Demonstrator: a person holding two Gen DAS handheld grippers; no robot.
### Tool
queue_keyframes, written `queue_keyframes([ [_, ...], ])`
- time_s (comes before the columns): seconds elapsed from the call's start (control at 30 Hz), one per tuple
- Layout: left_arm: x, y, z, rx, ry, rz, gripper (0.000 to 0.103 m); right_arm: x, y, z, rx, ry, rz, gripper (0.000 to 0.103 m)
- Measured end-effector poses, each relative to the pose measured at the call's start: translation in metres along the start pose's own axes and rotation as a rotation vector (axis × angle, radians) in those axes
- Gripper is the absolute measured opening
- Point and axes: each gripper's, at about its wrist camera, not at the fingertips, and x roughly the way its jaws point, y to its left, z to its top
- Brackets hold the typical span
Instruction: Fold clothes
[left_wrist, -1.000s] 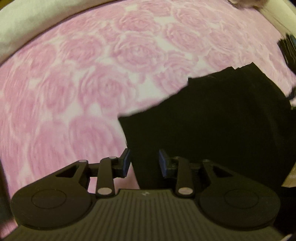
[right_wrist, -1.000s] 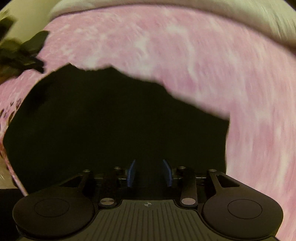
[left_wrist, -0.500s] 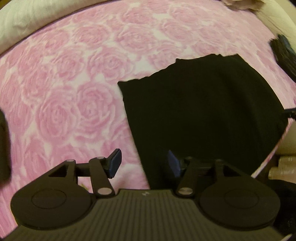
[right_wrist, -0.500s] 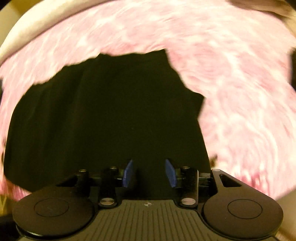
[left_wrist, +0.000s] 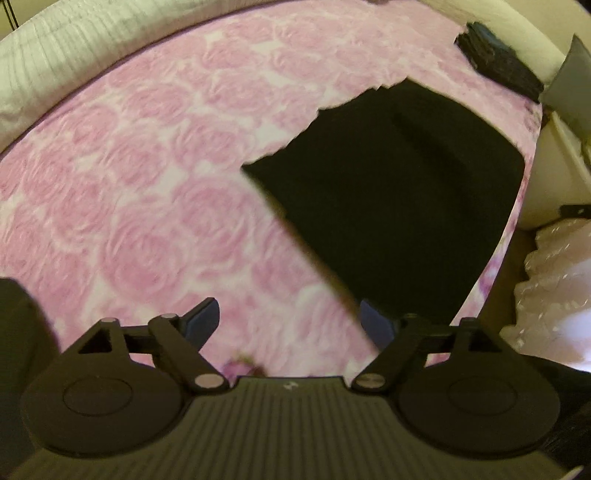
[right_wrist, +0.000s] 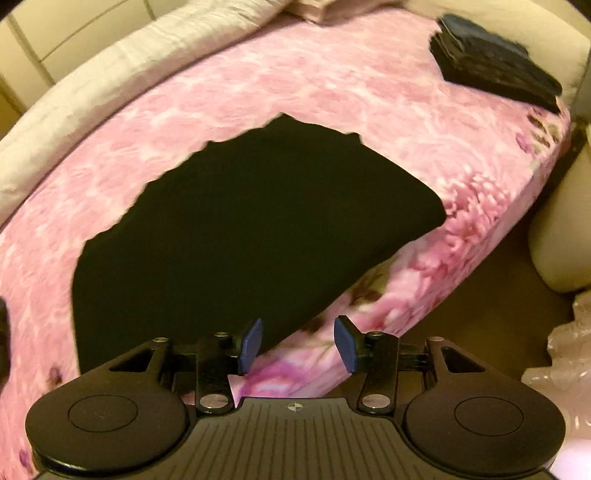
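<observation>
- A black garment (right_wrist: 240, 236) lies flat on the bed (right_wrist: 332, 81), folded into a rough four-sided shape, on a pink rose-print sheet (left_wrist: 140, 177).
- One edge of the garment (left_wrist: 388, 206) runs along the near edge of the bed, close to the corner.
- The left tongs (left_wrist: 286, 321) are spread wide and hold nothing. They hover over the sheet beside the garment's left edge.
- The left tongs' right pad (left_wrist: 375, 325) sits at the garment's near corner; whether it touches the cloth I cannot tell. The left pad (left_wrist: 201, 319) is over bare sheet, apart from the garment.
- The right tongs (right_wrist: 297, 345) are also open and empty, out past the edge of the bed, over the side of the mattress.
- Their left pad (right_wrist: 249, 345) lines up with the garment's near edge; the right pad (right_wrist: 347, 349) is clear of it.
- A stack of dark folded clothes (right_wrist: 495, 74) sits at the far corner of the bed, well apart from the garment.
- A pale rolled duvet (right_wrist: 110, 74) runs along the far side of the bed.
- Crinkled clear plastic (left_wrist: 554, 280) lies on the floor beside the bed.
</observation>
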Motion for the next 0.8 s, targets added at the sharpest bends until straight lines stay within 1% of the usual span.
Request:
queue_keyframes([
  [0.07,0.001,0.002,-0.008,0.015,0.014,0.019,0.081,-0.004,0.011,-0.01,-0.01,0.006,0.005,0.05],
  [0.2,0.001,0.002,-0.019,0.01,0.024,0.024,0.081,0.003,0.025,-0.027,-0.041,0.049,0.048,0.051],
  [0.37,0.001,-0.01,-0.023,0.014,0.029,0.037,0.081,0.013,0.038,-0.042,-0.108,0.1,0.105,0.051],
  [0.43,0.002,-0.017,-0.021,0.034,0.027,0.044,0.081,0.014,0.043,-0.044,-0.161,0.102,0.123,0.051],
  [0.57,0.002,-0.033,-0.013,0.069,0.026,0.052,0.081,0.018,0.045,-0.047,-0.222,0.147,0.123,0.052],
  [0.67,0.003,-0.047,-0.004,0.114,0.024,0.055,0.081,0.022,0.039,-0.049,-0.219,0.177,0.119,0.052],
  [0.8,0.003,-0.061,0.006,0.162,0.02,0.065,0.081,0.023,0.032,-0.052,-0.189,0.183,0.117,0.052],
])
